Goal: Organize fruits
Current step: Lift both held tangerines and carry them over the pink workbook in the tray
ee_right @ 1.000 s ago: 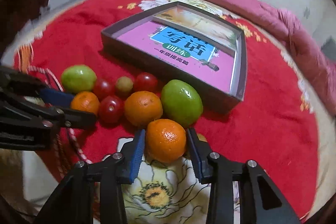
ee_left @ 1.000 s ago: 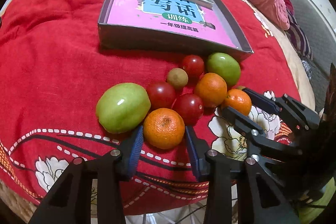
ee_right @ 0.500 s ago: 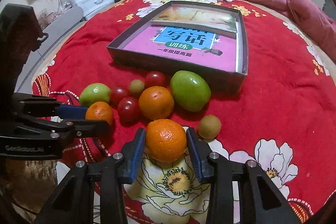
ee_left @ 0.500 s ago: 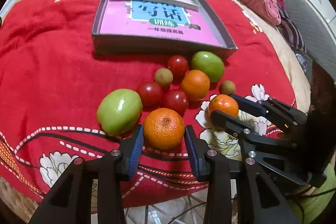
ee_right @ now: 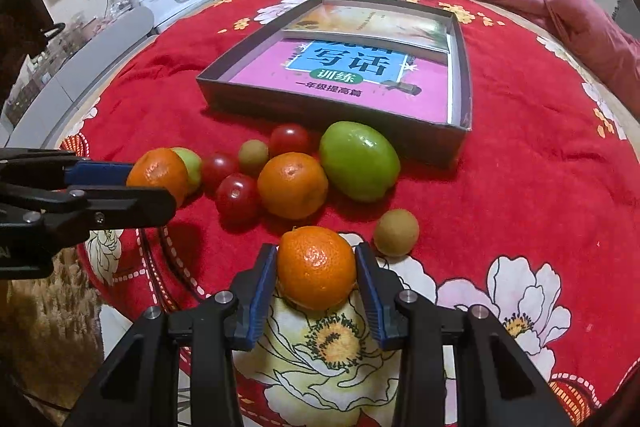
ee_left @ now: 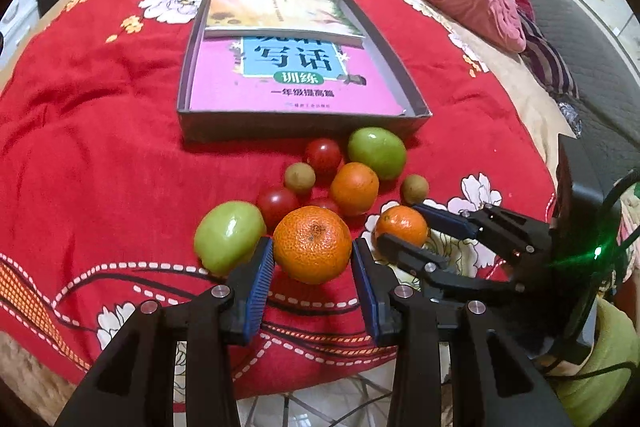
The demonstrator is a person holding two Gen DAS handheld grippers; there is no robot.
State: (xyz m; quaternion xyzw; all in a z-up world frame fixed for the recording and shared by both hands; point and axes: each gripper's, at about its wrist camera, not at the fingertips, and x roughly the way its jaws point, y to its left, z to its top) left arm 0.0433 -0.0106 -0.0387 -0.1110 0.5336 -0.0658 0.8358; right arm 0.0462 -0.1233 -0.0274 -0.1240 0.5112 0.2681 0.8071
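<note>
Already both tools are clenched on fruit: the left gripper (ee_left: 312, 259) pinches one tangerine (ee_left: 312, 245) and the right gripper (ee_right: 316, 273) pinches another tangerine (ee_right: 317, 267), each near the front edge of the red bedspread (ee_left: 100, 147).

Judging from the smooth round peel between flat pads, either fruit could slip or roll out if the squeeze loosens on the way up. Too much squeeze would likely bruise it. A low carry could also knock the loose cluster, since a green fruit (ee_left: 229, 237) sits just beside the left finger.

Behind the cluster, toward the bedspread's middle, the shallow box (ee_left: 304, 125) holds only a pink book (ee_left: 292, 79) and a second book (ee_left: 276, 13), with no fruit inside yet.
</note>
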